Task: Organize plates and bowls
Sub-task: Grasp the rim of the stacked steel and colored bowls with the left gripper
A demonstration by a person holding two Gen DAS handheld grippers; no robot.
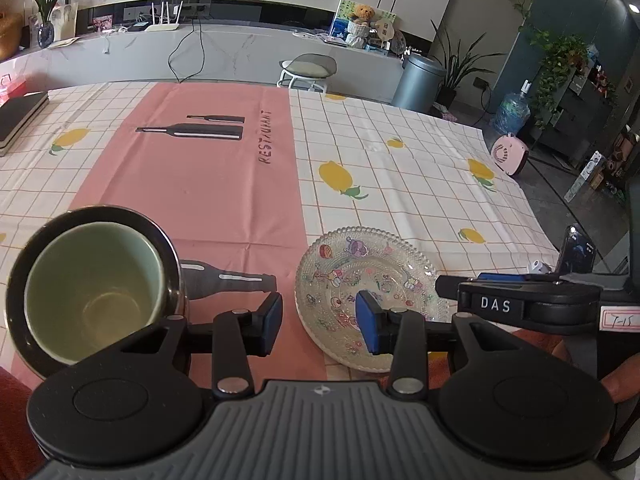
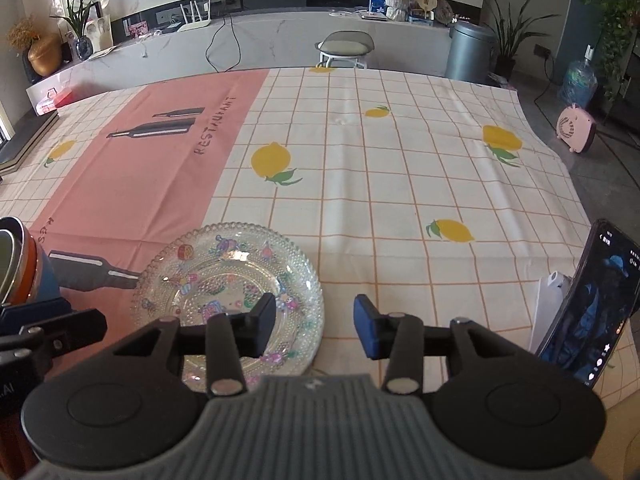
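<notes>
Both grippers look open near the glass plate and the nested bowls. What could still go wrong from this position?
1. The right gripper has one finger over the glass plate; dipping could knock or chip its beaded rim.
2. The nested bowls sit close beside the left gripper; a sideways swing could shove or tip them.
3. The propped phone stands near the table edge by the right gripper; a bump might topple it.

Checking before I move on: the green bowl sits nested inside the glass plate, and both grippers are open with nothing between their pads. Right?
Not quite. The green bowl sits nested inside a dark metal bowl, left of the glass plate, as the left wrist view shows. Both grippers are open and empty.
</notes>
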